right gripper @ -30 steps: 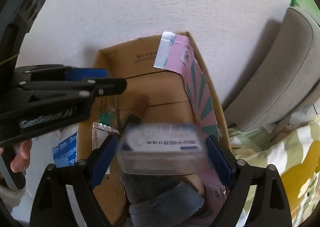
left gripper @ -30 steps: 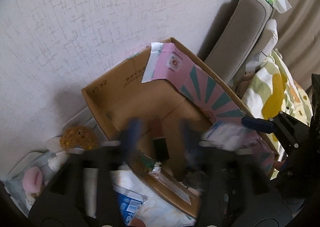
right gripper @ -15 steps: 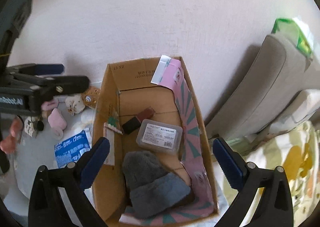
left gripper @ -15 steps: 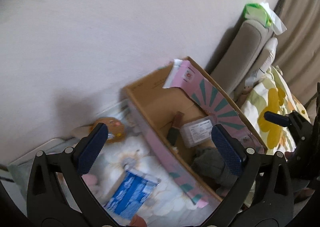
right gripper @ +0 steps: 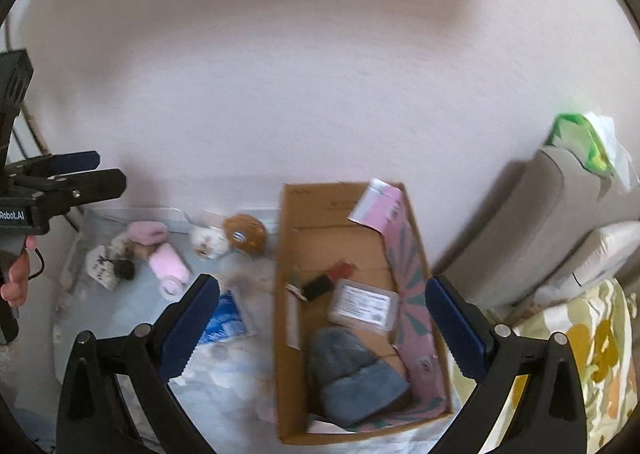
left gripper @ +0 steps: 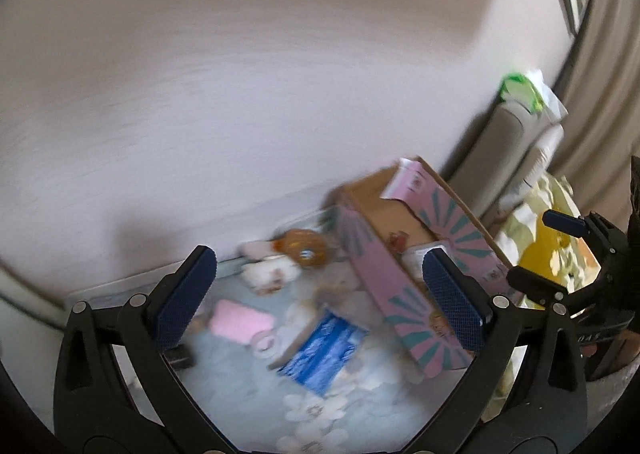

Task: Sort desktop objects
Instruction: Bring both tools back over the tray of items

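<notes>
A cardboard box (right gripper: 288, 238) with a pink patterned side (left gripper: 384, 274) stands against the wall. Inside it lie a clear plastic case (right gripper: 363, 304), a grey knit hat (right gripper: 352, 370) and small dark items (right gripper: 320, 285). Left of the box, on the pale floral cloth (left gripper: 248, 390), lie a blue packet (left gripper: 324, 354), a pink roll (right gripper: 170, 268), a brown round toy (right gripper: 244, 235) and small plush items (right gripper: 208, 242). My left gripper (left gripper: 320, 302) is open and empty, high above the cloth. My right gripper (right gripper: 322, 328) is open and empty, above the box.
A grey chair back (right gripper: 532, 222) with a green tissue pack (right gripper: 580, 142) stands right of the box. A yellow floral fabric (right gripper: 592, 342) lies at the lower right. The pale wall (right gripper: 300, 74) is close behind everything.
My right gripper let go of the clear plastic case, which now lies in the box. Both grippers opened wide and pulled up and back from the box.
</notes>
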`<state>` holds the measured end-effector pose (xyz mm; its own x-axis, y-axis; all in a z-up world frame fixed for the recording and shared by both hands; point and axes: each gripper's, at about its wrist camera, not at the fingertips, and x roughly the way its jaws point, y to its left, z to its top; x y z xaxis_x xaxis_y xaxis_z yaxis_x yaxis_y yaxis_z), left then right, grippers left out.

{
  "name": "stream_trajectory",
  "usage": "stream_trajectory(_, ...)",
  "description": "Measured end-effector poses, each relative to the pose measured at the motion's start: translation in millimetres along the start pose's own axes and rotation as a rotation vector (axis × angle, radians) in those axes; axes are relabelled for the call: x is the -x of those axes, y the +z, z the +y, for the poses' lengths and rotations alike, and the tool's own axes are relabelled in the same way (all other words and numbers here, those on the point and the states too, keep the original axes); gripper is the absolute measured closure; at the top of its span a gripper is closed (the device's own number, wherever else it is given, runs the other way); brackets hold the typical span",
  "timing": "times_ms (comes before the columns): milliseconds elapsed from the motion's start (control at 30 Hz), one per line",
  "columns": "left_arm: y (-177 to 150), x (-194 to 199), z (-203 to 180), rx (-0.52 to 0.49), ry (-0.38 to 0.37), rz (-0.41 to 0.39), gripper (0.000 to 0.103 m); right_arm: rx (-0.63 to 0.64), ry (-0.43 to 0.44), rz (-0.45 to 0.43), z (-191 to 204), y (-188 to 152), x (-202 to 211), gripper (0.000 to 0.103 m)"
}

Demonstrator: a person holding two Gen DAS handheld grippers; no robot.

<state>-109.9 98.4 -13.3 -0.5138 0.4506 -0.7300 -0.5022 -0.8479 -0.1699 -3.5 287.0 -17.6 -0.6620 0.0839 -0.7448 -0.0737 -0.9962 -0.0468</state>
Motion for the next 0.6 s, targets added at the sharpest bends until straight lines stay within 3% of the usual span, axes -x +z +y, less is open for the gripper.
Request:
stream_trajectory(267, -35, 44, 71, 0.11, 0.144, -0.042, 0.0, 0.07, 0.111, -0.022, 45, 11, -9, 0.0)
stream_trajectory(500, -81, 57, 122, 0.202, 0.243, -0.002, 0.0, 0.165, 0.209, 0.026, 96, 16, -40, 0.0)
stream_trajectory(600, -104, 53, 138, 0.236, 0.254, 0.03, 0.001, 0.216, 0.208, 0.051, 113, 14, -54, 0.003)
